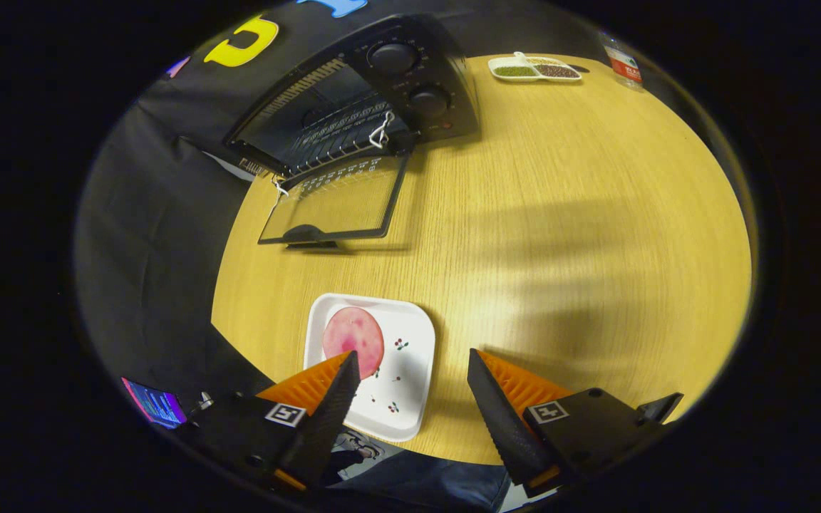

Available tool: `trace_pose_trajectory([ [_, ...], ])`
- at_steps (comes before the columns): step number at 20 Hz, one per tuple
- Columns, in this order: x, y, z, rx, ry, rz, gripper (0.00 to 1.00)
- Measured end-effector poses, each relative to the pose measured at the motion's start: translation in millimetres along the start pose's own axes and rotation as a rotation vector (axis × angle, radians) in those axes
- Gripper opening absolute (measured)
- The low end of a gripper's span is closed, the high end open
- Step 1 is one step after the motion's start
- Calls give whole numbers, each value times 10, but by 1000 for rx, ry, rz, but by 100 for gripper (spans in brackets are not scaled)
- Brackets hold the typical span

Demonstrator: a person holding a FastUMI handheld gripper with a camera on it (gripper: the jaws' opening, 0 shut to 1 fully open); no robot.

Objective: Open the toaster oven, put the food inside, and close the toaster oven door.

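Observation:
A black toaster oven (410,85) stands at the far side of the wooden table (560,235), its glass door (336,203) folded down flat and the wire rack (343,135) showing inside. A round pink slice of food (352,340) lies on a white square plate (410,342) near the table's front edge. My gripper (414,363) hovers above the plate, open wide. The left fingertip (346,370) overlaps the slice's near edge in the view; the right fingertip (478,367) is past the plate's right side. Nothing is held between the fingers.
A small white divided dish (535,69) with green and brown contents sits at the far right of the table, with a bottle (623,63) beyond it. Black cloth drapes the left side. A lit screen (155,405) shows low on the left.

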State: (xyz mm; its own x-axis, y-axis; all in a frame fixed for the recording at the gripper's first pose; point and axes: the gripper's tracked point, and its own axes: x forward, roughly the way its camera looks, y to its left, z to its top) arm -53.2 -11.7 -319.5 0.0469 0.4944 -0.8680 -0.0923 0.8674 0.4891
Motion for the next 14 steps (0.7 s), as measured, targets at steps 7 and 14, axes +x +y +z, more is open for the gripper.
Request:
trace_pose_trajectory([
  [7, 175, 42, -246, 23, 133, 16, 73],
  [14, 238, -15, -254, 49, 127, 14, 7],
])
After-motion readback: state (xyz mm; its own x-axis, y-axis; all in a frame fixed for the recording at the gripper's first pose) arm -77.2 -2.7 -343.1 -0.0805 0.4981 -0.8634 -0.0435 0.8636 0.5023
